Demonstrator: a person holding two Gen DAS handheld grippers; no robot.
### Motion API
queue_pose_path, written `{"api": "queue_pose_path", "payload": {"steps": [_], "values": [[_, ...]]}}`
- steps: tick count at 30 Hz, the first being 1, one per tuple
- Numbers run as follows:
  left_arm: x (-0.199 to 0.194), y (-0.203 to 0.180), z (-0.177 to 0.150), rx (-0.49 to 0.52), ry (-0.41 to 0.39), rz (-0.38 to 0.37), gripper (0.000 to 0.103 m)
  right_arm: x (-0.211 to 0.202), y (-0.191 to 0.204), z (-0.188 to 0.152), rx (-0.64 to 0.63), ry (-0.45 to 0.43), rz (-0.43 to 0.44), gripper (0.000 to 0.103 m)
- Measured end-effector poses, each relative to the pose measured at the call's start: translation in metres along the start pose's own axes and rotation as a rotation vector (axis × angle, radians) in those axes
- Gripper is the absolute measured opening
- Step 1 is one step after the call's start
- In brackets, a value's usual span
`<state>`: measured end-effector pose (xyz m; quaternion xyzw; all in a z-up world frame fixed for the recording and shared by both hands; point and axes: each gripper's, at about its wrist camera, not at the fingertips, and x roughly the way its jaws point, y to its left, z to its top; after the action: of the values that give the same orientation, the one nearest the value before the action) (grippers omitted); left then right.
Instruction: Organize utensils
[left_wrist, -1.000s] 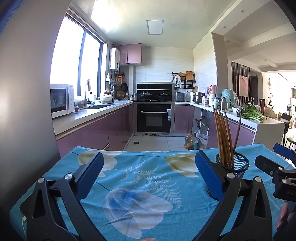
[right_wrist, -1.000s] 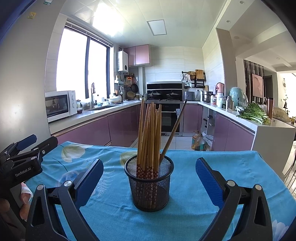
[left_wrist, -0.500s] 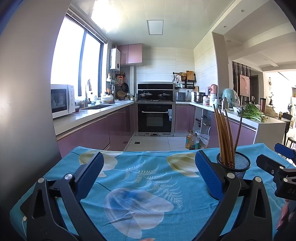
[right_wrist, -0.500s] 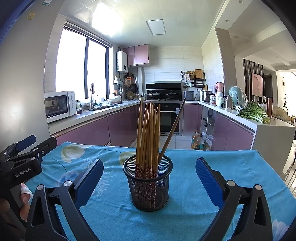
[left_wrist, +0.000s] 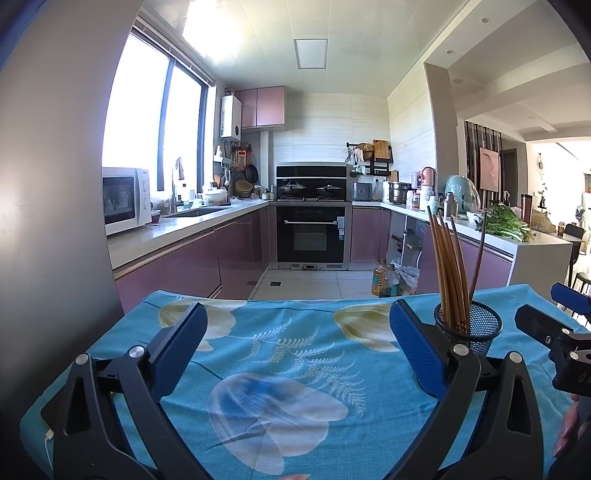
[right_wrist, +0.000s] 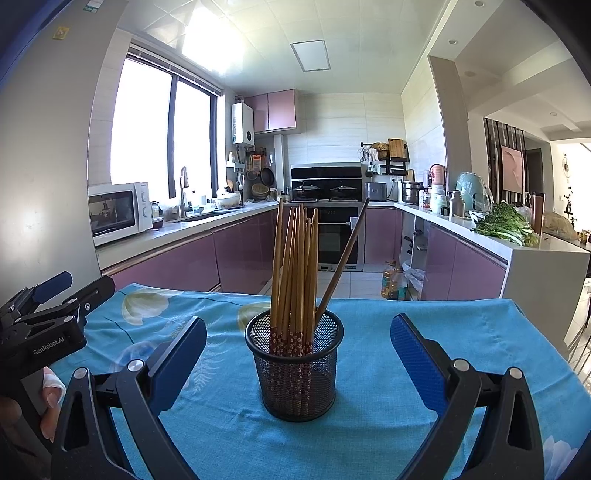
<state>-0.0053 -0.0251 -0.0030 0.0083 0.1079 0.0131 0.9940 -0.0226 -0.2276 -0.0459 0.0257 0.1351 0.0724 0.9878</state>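
Both grippers' jaws apart, empty; mesh holder (right_wrist: 294, 363) of chopsticks (right_wrist: 295, 266) mid-tablecloth (right_wrist: 461, 332)

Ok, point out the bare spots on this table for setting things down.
Bare tablecloth runs from the left claw to the far edge, left of the mesh holder. More lies between the holder and the table's right edge. Only the holder, full of chopsticks, before the right claw, crowds it.

home kitchen, oven (left_wrist: 311, 233), microwave (right_wrist: 119, 212), sink (left_wrist: 199, 212)
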Motion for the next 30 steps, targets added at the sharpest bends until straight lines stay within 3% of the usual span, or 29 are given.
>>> {"api": "queue_pose_path", "payload": {"steps": [30], "values": [[0.0006, 0.001, -0.0009, 0.001, 0.002, 0.003, 0.097, 0.0001, 0.0025, 0.0008, 0.0, 0.0, -0.004, 0.097]]}}
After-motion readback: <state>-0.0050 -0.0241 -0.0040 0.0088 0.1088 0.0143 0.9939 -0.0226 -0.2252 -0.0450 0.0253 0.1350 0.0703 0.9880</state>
